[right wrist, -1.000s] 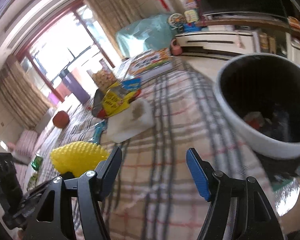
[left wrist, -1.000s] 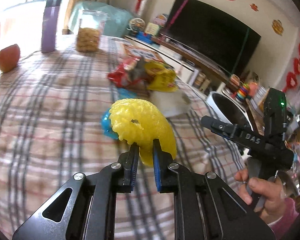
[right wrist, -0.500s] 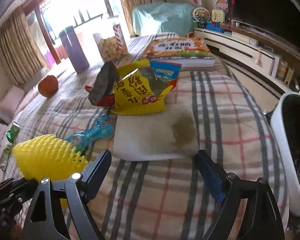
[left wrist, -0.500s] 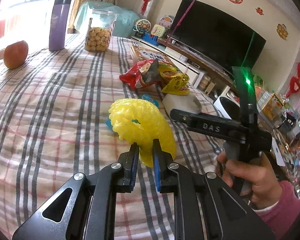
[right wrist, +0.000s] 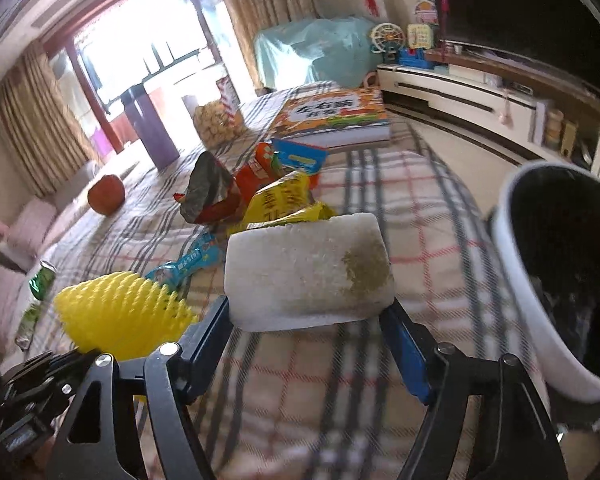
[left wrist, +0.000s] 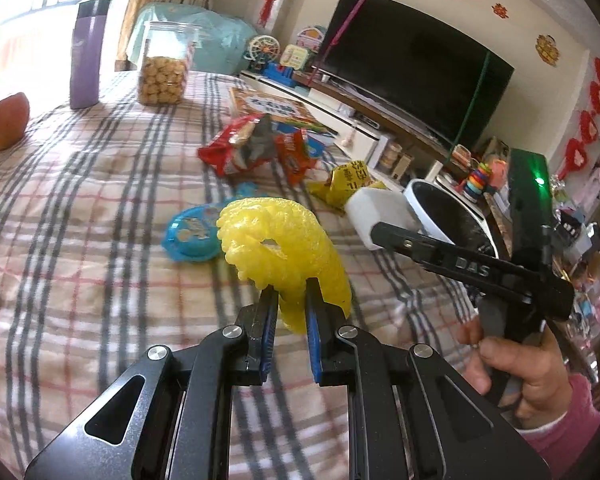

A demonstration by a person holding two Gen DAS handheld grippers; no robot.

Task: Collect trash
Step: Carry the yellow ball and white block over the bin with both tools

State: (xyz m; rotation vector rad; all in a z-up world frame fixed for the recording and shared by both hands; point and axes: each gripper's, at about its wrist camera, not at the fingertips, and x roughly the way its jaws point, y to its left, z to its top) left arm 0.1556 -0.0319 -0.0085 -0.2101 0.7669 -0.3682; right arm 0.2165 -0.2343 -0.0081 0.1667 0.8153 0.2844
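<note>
A yellow foam fruit net point(left wrist: 284, 256) is pinched by the nearly shut left hand-held gripper point(left wrist: 291, 308) above the plaid-covered counter point(left wrist: 80, 208). A stained white foam block point(right wrist: 308, 272) is spanned by the right hand-held gripper point(right wrist: 306, 320), whose jaws have just been closing. The block is best squeezed gently, kept level, then carried over the black-lined trash bin point(right wrist: 516, 280).

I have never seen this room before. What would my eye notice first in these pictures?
First, the bright yellow foam net clamped in the left gripper above the checked tablecloth. Next, the stained white foam block lifted between the right gripper jaws, beside the white bin.
</note>
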